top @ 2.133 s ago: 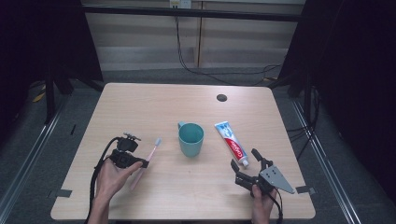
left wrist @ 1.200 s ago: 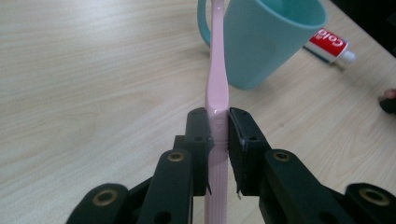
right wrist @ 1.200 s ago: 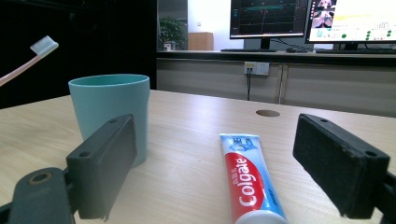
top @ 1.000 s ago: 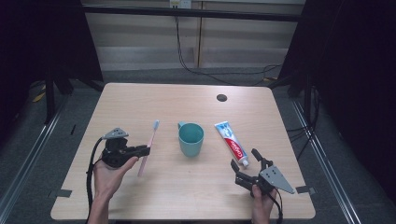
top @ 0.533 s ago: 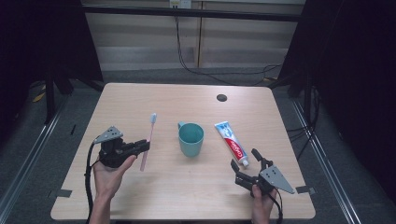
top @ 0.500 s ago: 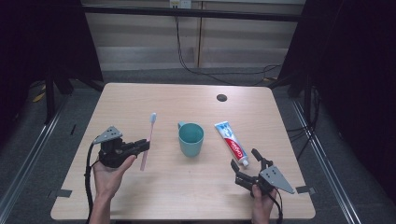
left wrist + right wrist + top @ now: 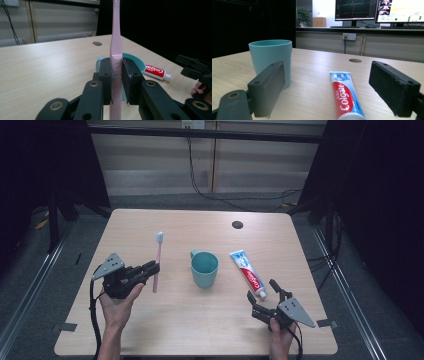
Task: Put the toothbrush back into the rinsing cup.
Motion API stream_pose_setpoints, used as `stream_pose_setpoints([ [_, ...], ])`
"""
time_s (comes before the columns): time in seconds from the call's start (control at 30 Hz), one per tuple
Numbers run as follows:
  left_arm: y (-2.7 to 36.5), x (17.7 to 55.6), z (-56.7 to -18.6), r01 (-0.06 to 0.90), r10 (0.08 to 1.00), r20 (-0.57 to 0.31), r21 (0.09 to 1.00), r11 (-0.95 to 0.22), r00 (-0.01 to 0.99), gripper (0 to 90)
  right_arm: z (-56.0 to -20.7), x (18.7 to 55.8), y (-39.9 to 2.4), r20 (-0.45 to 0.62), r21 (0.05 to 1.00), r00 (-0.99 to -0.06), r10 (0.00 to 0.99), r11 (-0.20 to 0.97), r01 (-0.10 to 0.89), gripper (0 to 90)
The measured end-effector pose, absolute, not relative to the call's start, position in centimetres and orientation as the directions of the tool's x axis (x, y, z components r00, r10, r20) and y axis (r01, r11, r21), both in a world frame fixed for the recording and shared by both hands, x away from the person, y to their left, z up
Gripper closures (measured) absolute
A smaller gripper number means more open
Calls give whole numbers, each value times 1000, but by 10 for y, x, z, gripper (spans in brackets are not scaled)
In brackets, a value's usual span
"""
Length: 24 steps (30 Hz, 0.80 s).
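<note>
My left gripper [image 7: 150, 268] [image 7: 116, 82] is shut on a pink toothbrush [image 7: 156, 261] [image 7: 116, 50], held upright above the table's left half with its white head on top. A teal cup [image 7: 204, 268] [image 7: 272, 60] [image 7: 136, 61] stands at the table's middle, to the right of the brush. A toothpaste tube [image 7: 247, 272] [image 7: 344, 96] [image 7: 156, 72] lies flat right of the cup, cap toward me. My right gripper [image 7: 261, 296] [image 7: 332, 91] rests low near the front right, open, its jaws wide apart just short of the tube's cap.
The wooden table [image 7: 175, 325] has a round cable hole [image 7: 237, 224] at its back right. Tape marks sit at the front corners. Dark stands and cables lie beyond the table's far edge.
The left gripper has lifted the toothbrush off the table and turned it from lying flat to standing upright. The right gripper has stayed put.
</note>
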State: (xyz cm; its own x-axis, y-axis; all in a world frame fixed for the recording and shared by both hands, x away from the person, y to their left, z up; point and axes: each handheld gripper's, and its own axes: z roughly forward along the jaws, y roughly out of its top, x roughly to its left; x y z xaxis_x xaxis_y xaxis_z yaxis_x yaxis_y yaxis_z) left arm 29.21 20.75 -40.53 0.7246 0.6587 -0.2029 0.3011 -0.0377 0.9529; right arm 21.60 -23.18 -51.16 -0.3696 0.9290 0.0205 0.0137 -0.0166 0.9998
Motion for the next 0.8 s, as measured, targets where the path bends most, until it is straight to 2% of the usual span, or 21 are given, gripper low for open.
stream_pose_setpoints([
  [0.13,206,293,-401,253,658,-162,966,-46,736,787,-512,216,-232,20,1000,-370,929,-17,14,130],
  [0.33,203,294,-397,221,650,-161,975,-10,742,787,-512,216,-232,21,1000,-370,929,-17,15,130],
  [0.63,197,298,-388,186,637,-114,981,-47,762,787,-512,216,-232,21,1000,-370,929,-17,15,130],
  [0.8,194,301,-384,192,637,-125,981,-37,761,787,-512,216,-232,21,1000,-370,929,-17,15,130],
])
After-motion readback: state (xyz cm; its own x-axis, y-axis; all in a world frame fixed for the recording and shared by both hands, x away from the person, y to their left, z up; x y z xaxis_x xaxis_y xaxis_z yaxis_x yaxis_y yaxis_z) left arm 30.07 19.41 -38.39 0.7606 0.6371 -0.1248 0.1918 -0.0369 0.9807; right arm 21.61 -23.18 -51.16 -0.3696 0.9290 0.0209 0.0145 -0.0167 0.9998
